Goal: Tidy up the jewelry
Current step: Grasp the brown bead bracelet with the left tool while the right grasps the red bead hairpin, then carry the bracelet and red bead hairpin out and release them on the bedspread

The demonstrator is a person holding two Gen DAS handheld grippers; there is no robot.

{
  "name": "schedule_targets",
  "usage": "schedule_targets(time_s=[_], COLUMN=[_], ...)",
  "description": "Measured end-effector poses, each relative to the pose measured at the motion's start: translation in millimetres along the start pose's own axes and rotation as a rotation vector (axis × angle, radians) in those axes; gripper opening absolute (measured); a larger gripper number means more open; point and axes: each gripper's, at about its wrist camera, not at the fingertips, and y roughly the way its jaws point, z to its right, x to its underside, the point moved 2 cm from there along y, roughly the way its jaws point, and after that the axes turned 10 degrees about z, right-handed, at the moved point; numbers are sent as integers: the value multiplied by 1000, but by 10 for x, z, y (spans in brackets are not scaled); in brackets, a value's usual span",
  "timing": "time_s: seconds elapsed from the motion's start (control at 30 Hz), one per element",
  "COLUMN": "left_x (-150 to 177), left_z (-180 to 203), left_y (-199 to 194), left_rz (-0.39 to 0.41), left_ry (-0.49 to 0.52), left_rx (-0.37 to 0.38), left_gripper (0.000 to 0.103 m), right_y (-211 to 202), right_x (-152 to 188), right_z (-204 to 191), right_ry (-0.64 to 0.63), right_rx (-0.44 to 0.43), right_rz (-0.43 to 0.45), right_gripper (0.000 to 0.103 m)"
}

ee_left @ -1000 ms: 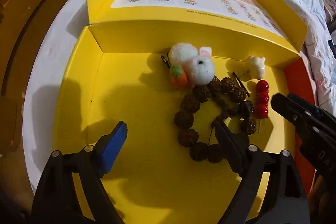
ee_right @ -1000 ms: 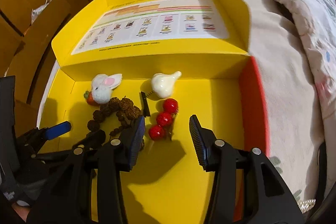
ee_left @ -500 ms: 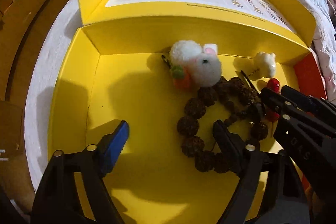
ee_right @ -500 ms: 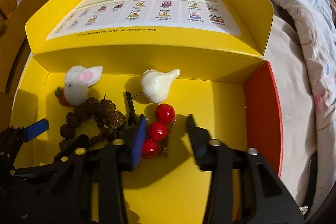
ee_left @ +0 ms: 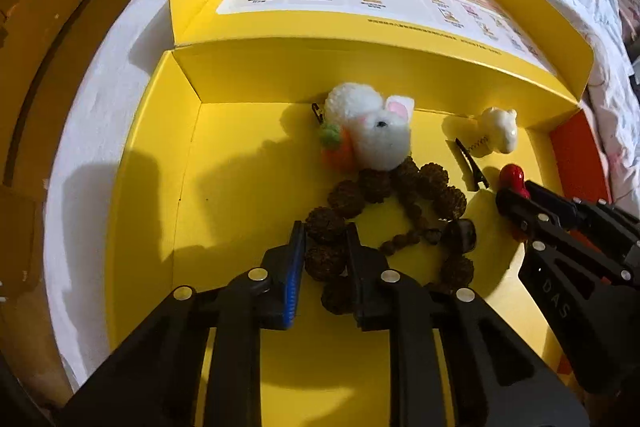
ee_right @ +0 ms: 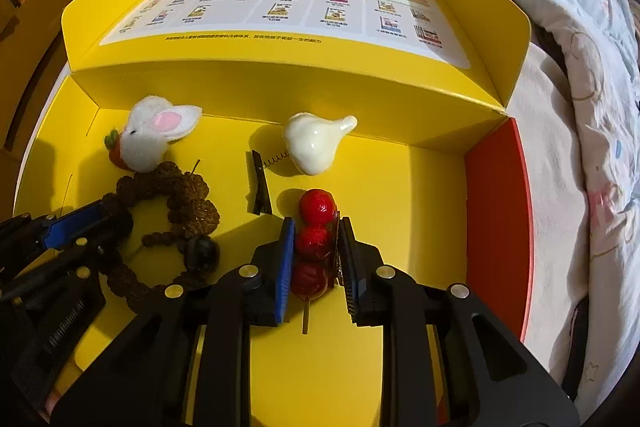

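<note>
A bracelet of rough brown beads (ee_left: 432, 187) lies in the open yellow box (ee_left: 152, 187). My left gripper (ee_left: 326, 247) points down over its near side. The jaws are closing, with the pads against a bead on either side. A stick of three glossy red berries (ee_right: 318, 205) lies to the right. My right gripper (ee_right: 316, 243) straddles the lower two berries, and its closing pads touch them. A fluffy white rabbit clip (ee_left: 380, 135) and a white bird clip (ee_right: 316, 143) rest by the back wall.
The box's lid (ee_right: 280, 7), with a printed sheet inside, stands open behind. The right wall of the box is red (ee_right: 496, 219). A patterned quilt (ee_right: 580, 67) lies to the right and brown furniture (ee_left: 40, 27) to the left. The two grippers are close together.
My left jaws have gone from wide apart to closed around a bracelet bead. The right gripper moved down over the red berries, and its jaws narrowed onto them.
</note>
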Motion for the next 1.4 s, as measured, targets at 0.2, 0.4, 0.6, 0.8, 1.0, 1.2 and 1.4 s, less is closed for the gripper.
schedule_targets(time_s=[0.2,0.4,0.6,0.8,1.0,1.2,1.4], left_x=[19,5,-38,-56,-97,-17,195], left_z=[-129,-196,-181,-72,51,146,358], left_y=[-28,-179,-506,-799,-994,-1312,-1630], left_rz=[-27,-10,41,84,116,149,169], left_ry=[-59,-84,-90,-80,-66,-36,20], left_rx=[73,98,142,183,209,228,246], left_gripper=[20,20,20,20,20,20,20], right_y=[-65,-293,-594,-916,-1223,-1553,-1959], right_x=[6,-38,-63,-53,-14,84,323], right_z=[130,199,267,318,368,446,594], right_ry=[35,57,76,92,101,111,140], right_rx=[-26,-53,-59,-68,-61,-59,-63], right_rz=[-6,25,67,103,131,155,181], right_gripper=[22,22,22,22,22,22,22])
